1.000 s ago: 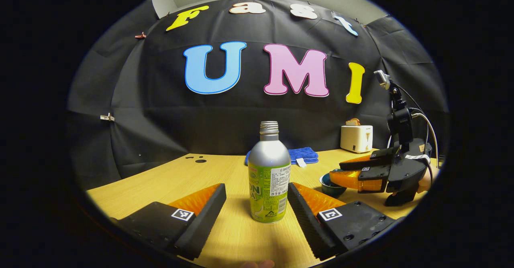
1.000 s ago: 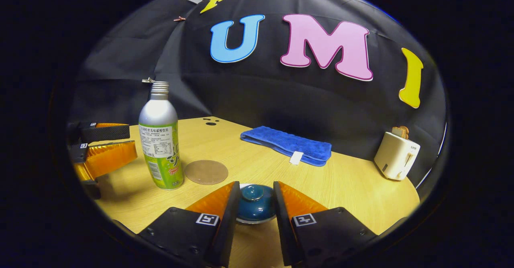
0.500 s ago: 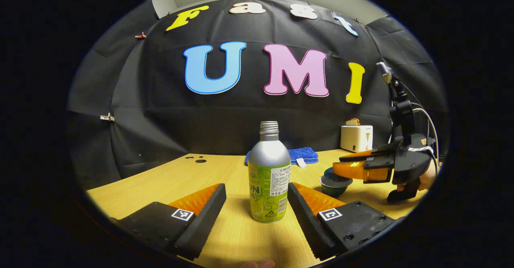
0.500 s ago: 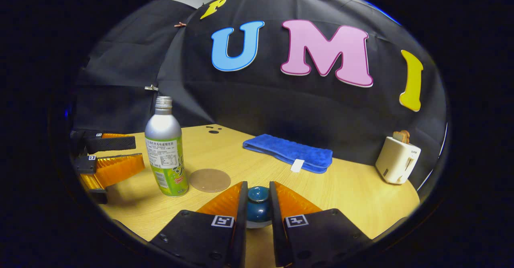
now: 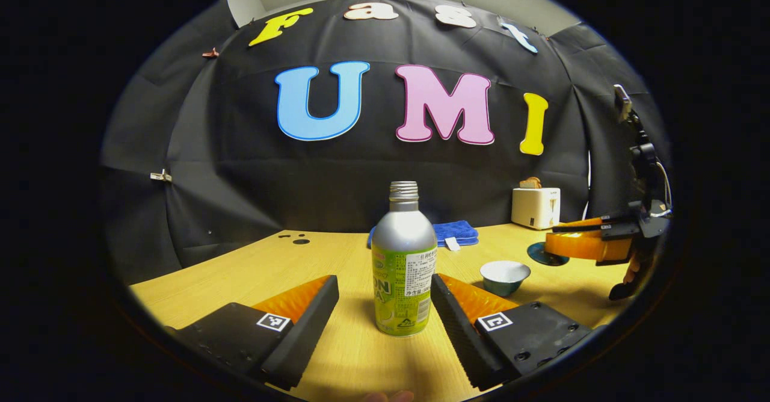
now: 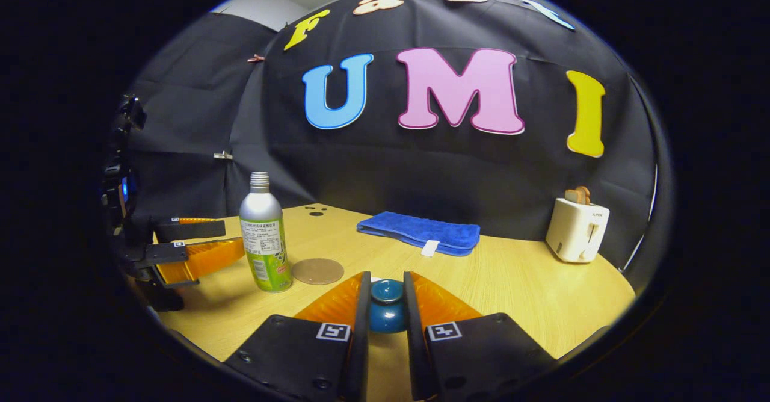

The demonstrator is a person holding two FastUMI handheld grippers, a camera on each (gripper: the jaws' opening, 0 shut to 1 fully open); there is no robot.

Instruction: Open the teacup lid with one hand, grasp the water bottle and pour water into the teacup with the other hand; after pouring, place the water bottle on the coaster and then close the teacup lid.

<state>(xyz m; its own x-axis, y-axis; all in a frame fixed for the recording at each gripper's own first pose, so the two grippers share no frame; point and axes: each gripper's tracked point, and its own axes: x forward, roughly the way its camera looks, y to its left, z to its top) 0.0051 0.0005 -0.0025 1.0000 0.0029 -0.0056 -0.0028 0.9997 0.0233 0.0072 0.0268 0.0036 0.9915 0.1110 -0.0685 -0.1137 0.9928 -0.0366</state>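
Note:
A silver bottle with a green label (image 5: 403, 263) stands uncapped on the wooden table (image 5: 337, 354), between the spread fingers of my left gripper (image 5: 385, 296), which touch nothing. Right of it sits the small teacup (image 5: 504, 275), uncovered, its pale inside showing. My right gripper (image 5: 565, 244) hovers beyond the cup, holding the dark blue lid (image 5: 543, 256) above the table. In the right gripper view my right gripper (image 6: 385, 281) is shut on the lid (image 6: 387, 315) by its knob. The round brown coaster (image 6: 317, 271) lies just right of the bottle (image 6: 264, 239), with the left gripper (image 6: 201, 251) beside it.
A folded blue towel (image 6: 421, 233) lies at the back of the table near the black cloth wall. A white toaster (image 6: 576, 230) with toast in it stands at the back right. Small dark holes (image 5: 295, 239) mark the table's far left.
My right gripper has shut on the lid, lifted it off the teacup and carried it away to the right. The cup now stands uncovered. My left gripper and the bottle have not moved.

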